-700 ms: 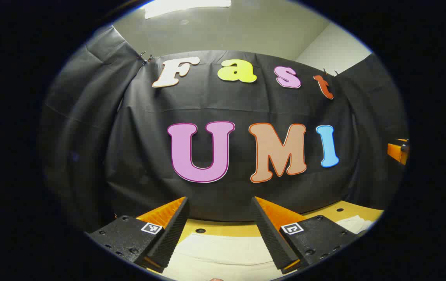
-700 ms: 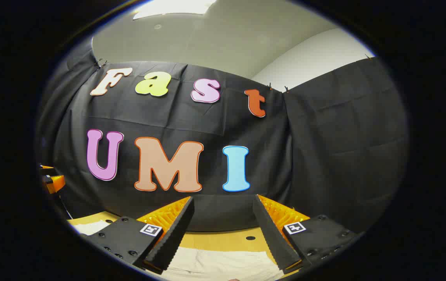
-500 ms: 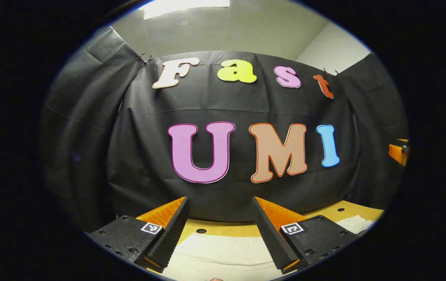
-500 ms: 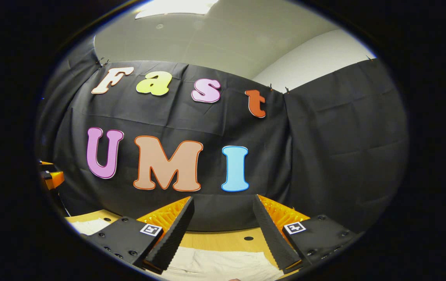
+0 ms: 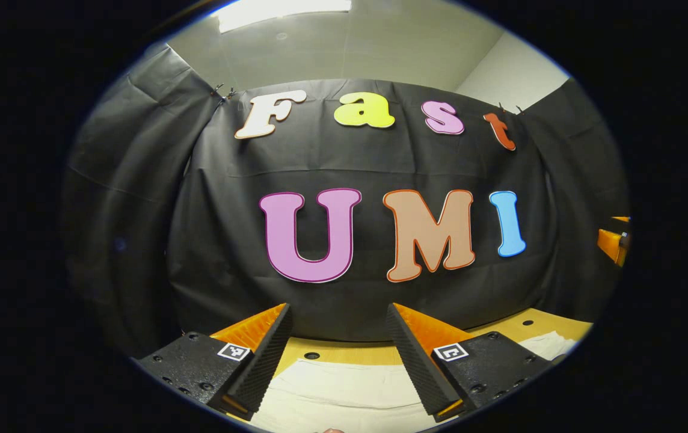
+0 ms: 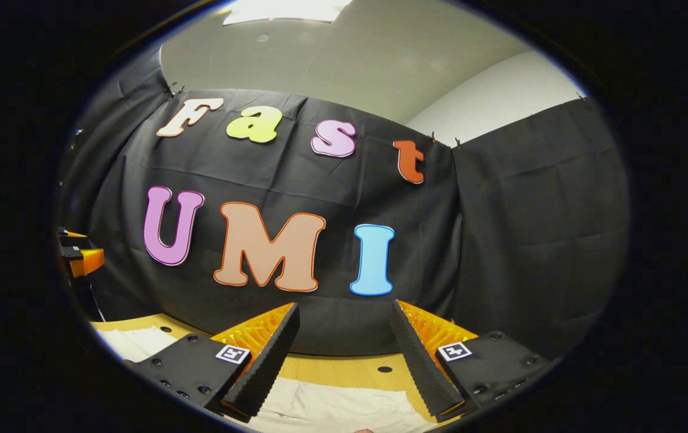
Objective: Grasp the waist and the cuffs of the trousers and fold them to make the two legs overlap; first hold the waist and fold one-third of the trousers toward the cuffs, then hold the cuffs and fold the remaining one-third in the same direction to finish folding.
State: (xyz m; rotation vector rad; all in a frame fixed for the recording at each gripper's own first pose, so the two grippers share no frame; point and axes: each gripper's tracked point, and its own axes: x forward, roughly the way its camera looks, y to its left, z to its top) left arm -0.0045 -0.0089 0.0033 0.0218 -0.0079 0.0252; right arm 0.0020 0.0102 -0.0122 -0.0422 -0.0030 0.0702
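- Wooden table (image 5: 344, 350) ahead of both grippers, black cloth wall behind.
- Left gripper (image 5: 338, 313) and right gripper (image 6: 344, 310): jaws wide apart, holding nothing.
- Pale trousers (image 5: 344, 391) lie flat below the fingers.
- Risk: a level descent may pinch only one fabric layer, or miss.

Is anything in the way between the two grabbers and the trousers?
Nothing visible. The pale trousers lie on the table below the open left gripper, and likewise below the open right gripper.

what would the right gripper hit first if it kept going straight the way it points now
Probably the black cloth wall behind the table. The open right gripper points level above the pale trousers and wooden table; depth is unclear.
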